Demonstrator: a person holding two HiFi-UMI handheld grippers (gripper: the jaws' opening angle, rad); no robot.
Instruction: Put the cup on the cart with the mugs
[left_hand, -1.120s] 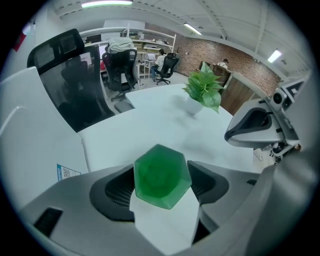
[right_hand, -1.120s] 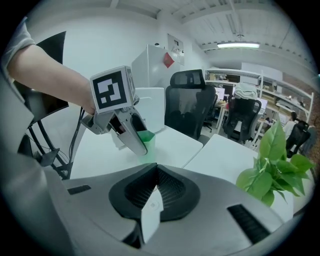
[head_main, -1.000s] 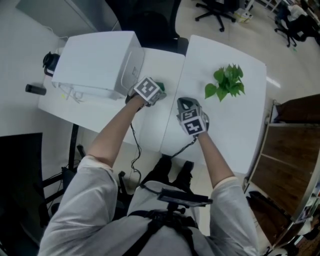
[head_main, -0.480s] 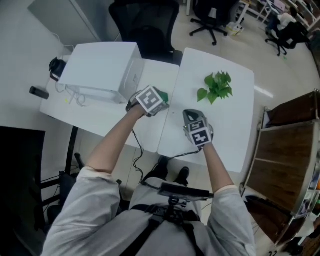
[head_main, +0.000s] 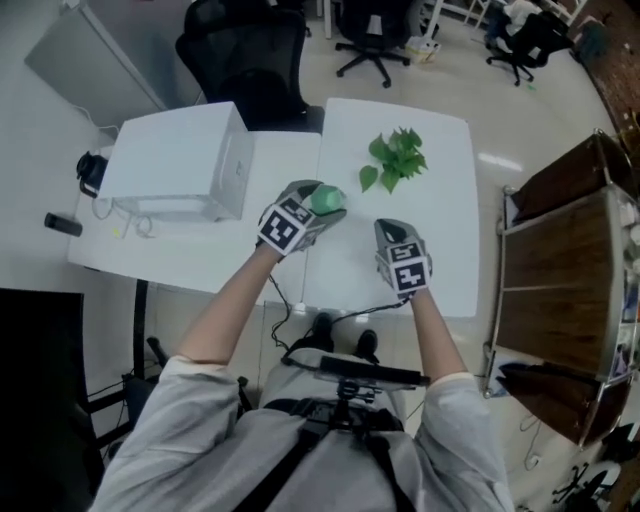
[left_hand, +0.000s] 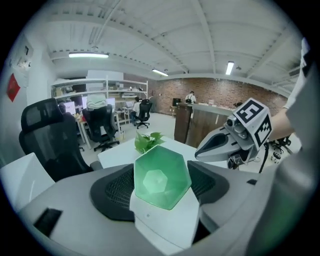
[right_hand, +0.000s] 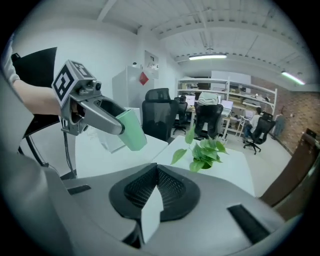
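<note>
My left gripper (head_main: 314, 207) pinches the pale green, smooth plastic cup with six flat sides (left_hand: 161, 176) between its ribbed black pads, mouth turned back toward me, in the air above the glossy white bench (head_main: 440, 260); my right gripper (right_hand: 154, 192) is pressed together on nothing; I judge those slick facets could twist or slip on the way to the brown wooden cart (head_main: 560, 250); its rail could clip the rim.

Pale green plastic cup (left_hand: 162, 181) with a hexagonal rim is pinched between the jaws of the left gripper (head_main: 320, 204). It's up in the air and tipped over, open mouth facing back at the gripper. The brown wooden cart (head_main: 560, 270) sits well apart at 3 o'clock.
</note>
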